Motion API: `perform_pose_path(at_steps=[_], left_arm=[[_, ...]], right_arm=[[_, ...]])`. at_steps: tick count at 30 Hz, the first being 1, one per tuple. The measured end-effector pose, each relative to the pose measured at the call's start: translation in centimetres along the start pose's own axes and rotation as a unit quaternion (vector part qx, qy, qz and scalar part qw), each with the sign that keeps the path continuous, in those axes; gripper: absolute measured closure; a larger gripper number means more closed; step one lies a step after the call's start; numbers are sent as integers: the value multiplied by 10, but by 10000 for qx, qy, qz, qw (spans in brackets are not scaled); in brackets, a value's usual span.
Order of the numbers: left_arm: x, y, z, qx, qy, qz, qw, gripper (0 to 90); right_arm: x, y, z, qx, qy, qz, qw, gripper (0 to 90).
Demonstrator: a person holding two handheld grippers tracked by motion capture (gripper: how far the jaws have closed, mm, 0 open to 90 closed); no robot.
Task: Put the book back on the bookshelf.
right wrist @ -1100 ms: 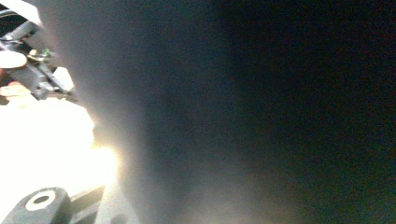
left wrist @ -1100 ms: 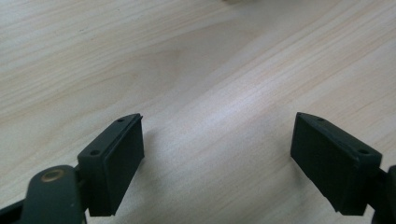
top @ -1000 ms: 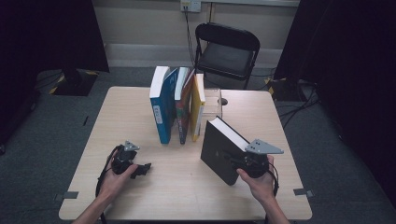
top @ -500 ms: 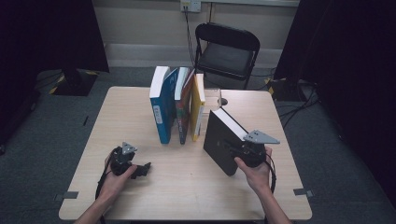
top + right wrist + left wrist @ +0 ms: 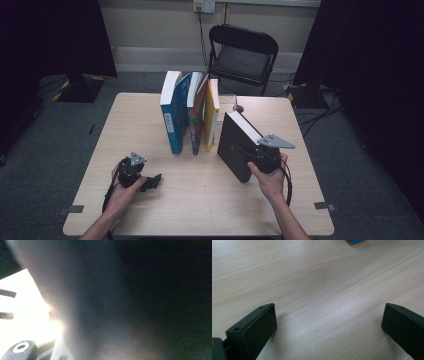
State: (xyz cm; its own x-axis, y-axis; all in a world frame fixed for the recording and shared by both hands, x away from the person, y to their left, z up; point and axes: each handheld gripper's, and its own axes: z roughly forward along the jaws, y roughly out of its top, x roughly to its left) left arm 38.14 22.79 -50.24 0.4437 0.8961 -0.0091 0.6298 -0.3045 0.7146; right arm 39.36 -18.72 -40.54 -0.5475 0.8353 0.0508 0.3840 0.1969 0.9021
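From the high view, the right gripper [image 5: 252,155] clasps a black book [image 5: 237,145] near the right side of the table [image 5: 200,200]. The book stands on its lower edge, tilted, its top leaning toward the far right, its white page edge facing up and right. It sits just right of a row of upright books: a blue book [image 5: 173,117], a thin orange-spined one [image 5: 196,120] and a yellow book [image 5: 212,115], apart from the last by a narrow gap. The left gripper [image 5: 150,181] rests low over the near left of the table in the person's left hand [image 5: 125,192], well apart from the books. A black folding chair [image 5: 242,52] stands beyond the far edge.

In the left gripper view, the two black jaws stand spread wide with only bare wood grain between them; they have just been opening. A sliver of blue shows at the top edge.

In the right gripper view, the black book's dark, blurred cover [image 5: 150,302] lies close against the lens, with bright glare at the left.
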Motion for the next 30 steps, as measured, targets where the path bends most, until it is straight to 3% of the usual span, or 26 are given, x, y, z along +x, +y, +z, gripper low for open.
perform_pose_path(at_steps=[10,17,23,26,30], left_arm=[[0,0,0,23,-13,5,10000,0],[0,0,0,16,-7,21,10000,0],[1,1,0,13,-10,23,10000,0],[1,1,0,11,-17,21,10000,0],[1,1,1,12,-22,18,10000,0]], right_arm=[[1,11,-3,364,71,-78,9993,489],[3,37,-10,725,237,-100,9970,436],[3,60,-15,1085,188,-51,9939,465],[5,75,-14,1385,229,-9,9901,472],[9,87,-7,1849,144,-75,9826,482]])
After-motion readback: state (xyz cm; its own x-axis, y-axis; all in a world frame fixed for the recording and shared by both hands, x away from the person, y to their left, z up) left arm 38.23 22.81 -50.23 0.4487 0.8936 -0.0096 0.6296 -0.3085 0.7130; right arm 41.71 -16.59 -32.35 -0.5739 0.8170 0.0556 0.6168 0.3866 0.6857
